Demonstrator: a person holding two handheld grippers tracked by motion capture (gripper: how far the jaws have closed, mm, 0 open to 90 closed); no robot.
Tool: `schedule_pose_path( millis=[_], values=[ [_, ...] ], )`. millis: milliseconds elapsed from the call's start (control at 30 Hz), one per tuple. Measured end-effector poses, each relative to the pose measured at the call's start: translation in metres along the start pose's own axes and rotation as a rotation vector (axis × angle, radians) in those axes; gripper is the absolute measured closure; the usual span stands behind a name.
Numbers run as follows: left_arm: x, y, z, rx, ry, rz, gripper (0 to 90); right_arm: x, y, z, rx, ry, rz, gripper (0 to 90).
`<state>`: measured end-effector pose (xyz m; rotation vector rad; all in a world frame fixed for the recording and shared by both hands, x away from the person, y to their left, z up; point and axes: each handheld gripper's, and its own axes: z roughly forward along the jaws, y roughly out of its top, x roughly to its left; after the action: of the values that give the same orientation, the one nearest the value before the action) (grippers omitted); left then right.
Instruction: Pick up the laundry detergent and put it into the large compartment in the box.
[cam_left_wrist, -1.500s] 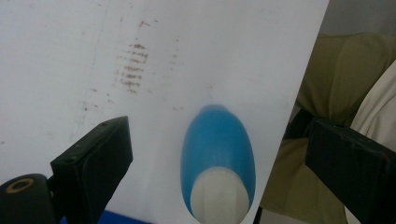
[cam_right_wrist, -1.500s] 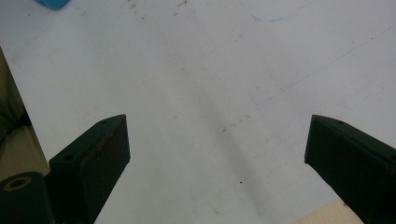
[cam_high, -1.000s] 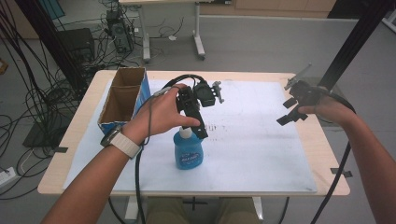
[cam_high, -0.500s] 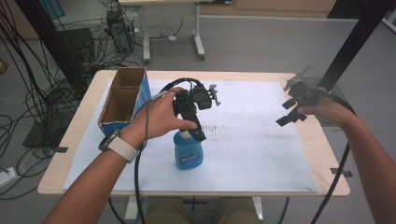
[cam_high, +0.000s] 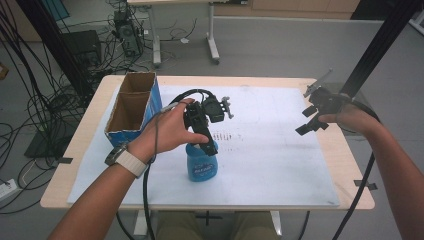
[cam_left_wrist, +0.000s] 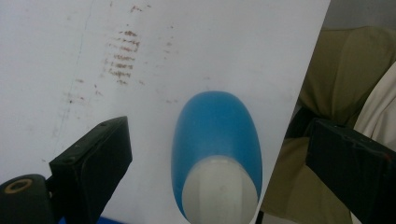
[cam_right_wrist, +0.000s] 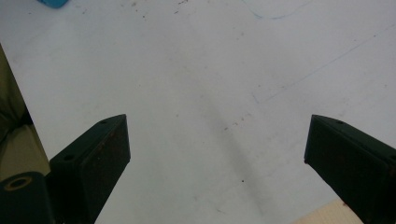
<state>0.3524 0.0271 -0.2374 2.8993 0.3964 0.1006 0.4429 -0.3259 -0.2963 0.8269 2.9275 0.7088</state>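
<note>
The blue bottle (cam_high: 201, 162) stands upright on the white mat (cam_high: 280, 150) near the front edge of the table, directly beneath the left gripper (cam_high: 204, 135), whose jaws are spread wide to either side of the white cap (cam_left_wrist: 219, 191) without contact. The bottle is judged to be light, rigid plastic with a smooth, possibly slippery wall; a grasp across the narrower neck below the cap is recommended. The fill level cannot be determined, and the neck is hidden by the gripper. The right gripper (cam_high: 312, 120) is held well apart, jaws spread and empty.
</note>
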Motion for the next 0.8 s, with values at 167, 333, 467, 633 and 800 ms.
schedule_pose_path(
  millis=[167, 333, 467, 633, 800],
  values=[
    [-0.001, -0.002, 0.004, 0.007, -0.006, 0.012, 7.5, 0.000, 0.000, 0.002, 0.001, 0.003, 0.000, 6.6],
    [-0.001, -0.004, 0.009, 0.026, -0.004, 0.024, 7.7, 0.001, 0.000, 0.004, 0.007, 0.008, 0.000, 6.6],
    [-0.001, -0.004, 0.011, 0.035, 0.000, 0.029, 7.8, 0.002, 0.000, 0.004, 0.008, 0.008, 0.000, 6.6],
    [-0.001, -0.004, 0.014, 0.046, 0.002, 0.037, 8.2, 0.002, 0.000, 0.004, 0.007, 0.007, 0.003, 6.6],
    [-0.001, -0.005, 0.018, 0.059, 0.002, 0.047, 8.3, 0.002, -0.001, 0.003, 0.004, 0.008, 0.000, 6.6]
  ],
)
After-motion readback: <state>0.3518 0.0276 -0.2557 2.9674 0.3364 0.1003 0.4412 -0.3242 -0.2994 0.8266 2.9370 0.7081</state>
